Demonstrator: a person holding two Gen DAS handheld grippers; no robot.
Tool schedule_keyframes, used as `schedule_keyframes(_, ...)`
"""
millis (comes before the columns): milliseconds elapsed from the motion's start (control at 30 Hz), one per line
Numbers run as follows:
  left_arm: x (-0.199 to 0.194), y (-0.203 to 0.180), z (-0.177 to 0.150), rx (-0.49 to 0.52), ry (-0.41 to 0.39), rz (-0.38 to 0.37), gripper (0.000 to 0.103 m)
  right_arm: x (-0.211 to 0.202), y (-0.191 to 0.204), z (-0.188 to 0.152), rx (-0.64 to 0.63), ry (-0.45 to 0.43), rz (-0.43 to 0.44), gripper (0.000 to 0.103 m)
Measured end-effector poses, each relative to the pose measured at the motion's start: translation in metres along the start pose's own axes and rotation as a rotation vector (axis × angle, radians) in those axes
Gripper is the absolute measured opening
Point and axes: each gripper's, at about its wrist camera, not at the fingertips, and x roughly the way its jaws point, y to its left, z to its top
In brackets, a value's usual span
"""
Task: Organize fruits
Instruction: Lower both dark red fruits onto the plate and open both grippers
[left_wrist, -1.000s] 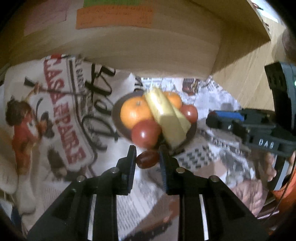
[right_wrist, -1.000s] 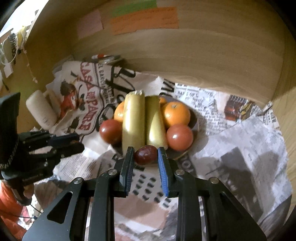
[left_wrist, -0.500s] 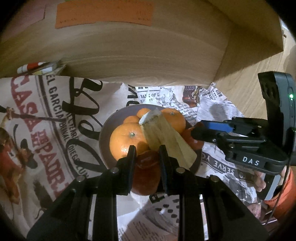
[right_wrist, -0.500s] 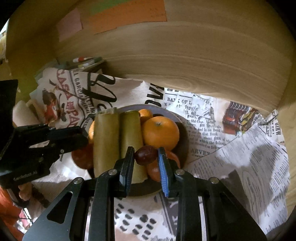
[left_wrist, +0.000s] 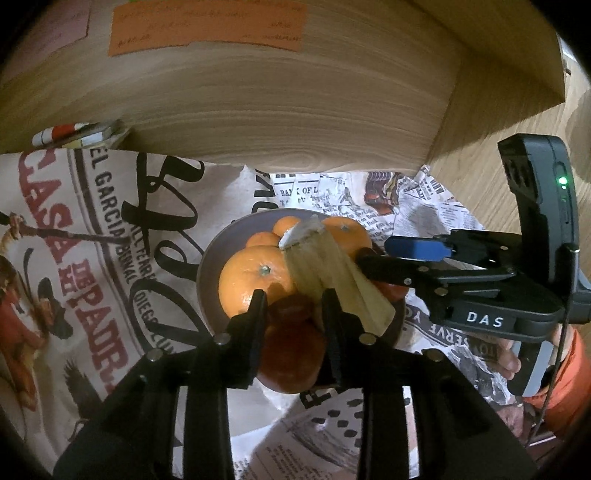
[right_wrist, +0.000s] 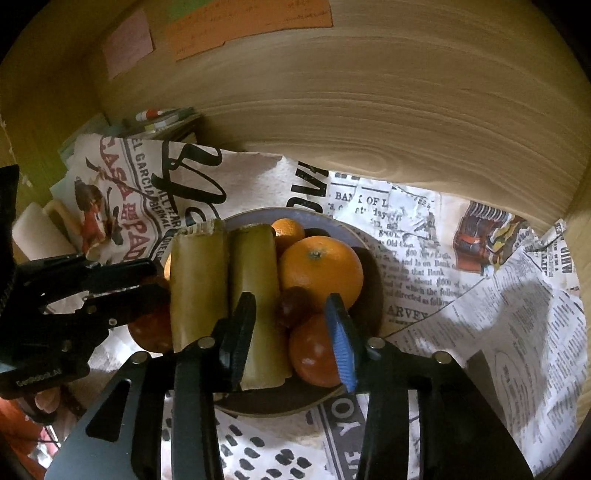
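A grey plate on newspaper holds oranges, red tomatoes and two long yellow-green pieces. My right gripper is open above the plate; a small dark red fruit lies between its fingers, resting among the orange, tomato and green piece. My left gripper is shut on another small dark red fruit, held over a tomato at the plate's near rim. The right gripper shows in the left wrist view, the left gripper in the right wrist view.
Newspaper sheets cover the surface. A wooden wall with paper notes stands close behind the plate. Pens and small items lie at the back left. A white roll lies at the left.
My right gripper has opened and let the dark red fruit down onto the plate. My left gripper has moved forward over the plate with its fruit.
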Motion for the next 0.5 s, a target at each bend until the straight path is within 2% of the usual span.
schedule_keyframes(200, -0.022, 0.001, 0.001, -0.029, -0.05, 0.019, 0.031, -0.019, 0.002, 0.001, 0.006, -0.048, -0.009, 0.037)
schedule_keyframes(500, -0.108, -0.019, 0.001, -0.028, -0.279, 0.128, 0.031, -0.093, 0.021, 0.0, 0.013, -0.235, -0.019, 0.037)
